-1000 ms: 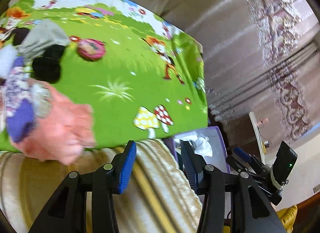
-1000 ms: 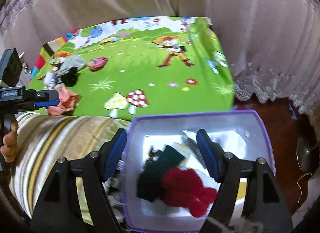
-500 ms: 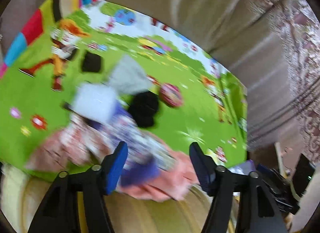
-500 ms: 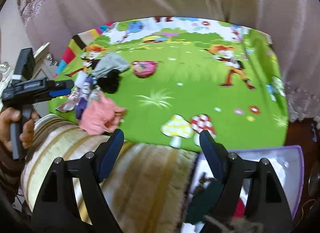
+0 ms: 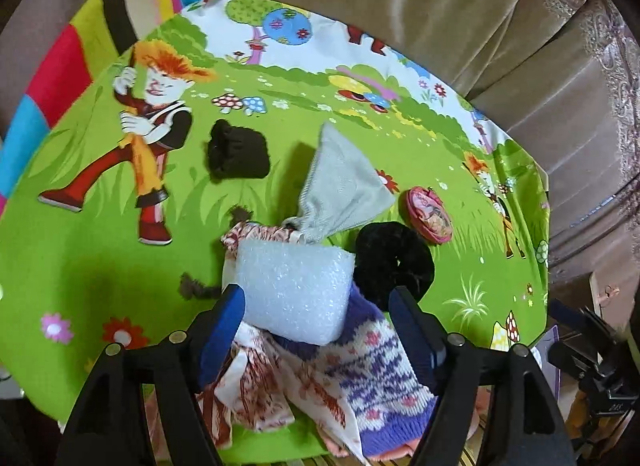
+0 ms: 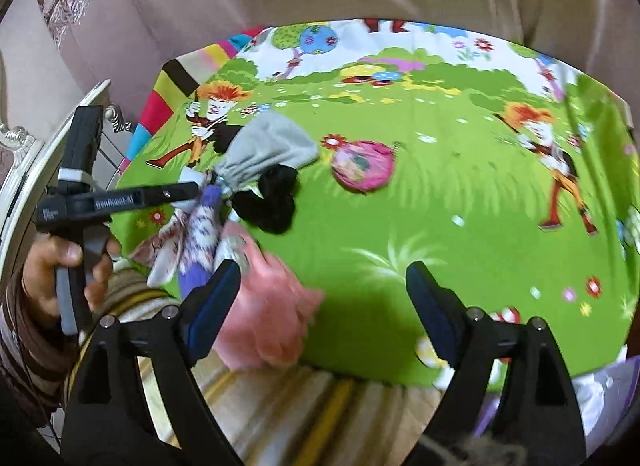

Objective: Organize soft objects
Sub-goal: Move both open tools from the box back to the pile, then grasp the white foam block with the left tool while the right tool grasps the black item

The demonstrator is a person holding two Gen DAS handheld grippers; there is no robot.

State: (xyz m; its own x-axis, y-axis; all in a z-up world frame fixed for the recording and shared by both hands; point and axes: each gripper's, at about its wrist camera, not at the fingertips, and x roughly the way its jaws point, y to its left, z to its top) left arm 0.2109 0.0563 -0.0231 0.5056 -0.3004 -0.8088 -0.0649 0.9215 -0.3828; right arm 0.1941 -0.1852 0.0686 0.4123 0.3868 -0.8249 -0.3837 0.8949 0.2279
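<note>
My left gripper is open, its jaws on either side of a white foam block that lies on a purple knitted piece and a floral cloth. A grey cloth, a black scrunchie, a black fuzzy item and a pink round pouch lie on the green cartoon mat. My right gripper is open and empty above the mat's near edge, beside a pink fluffy cloth. The left gripper shows in the right wrist view over the pile.
A striped beige cushion borders the mat's near side. A purple bin corner sits at lower right. Curtains hang behind the mat. A white ornate furniture edge stands at the left.
Both grippers swung left from the purple bin to the pile of soft items. The left gripper came down around the white foam block. The right gripper now faces the pink cloth.
</note>
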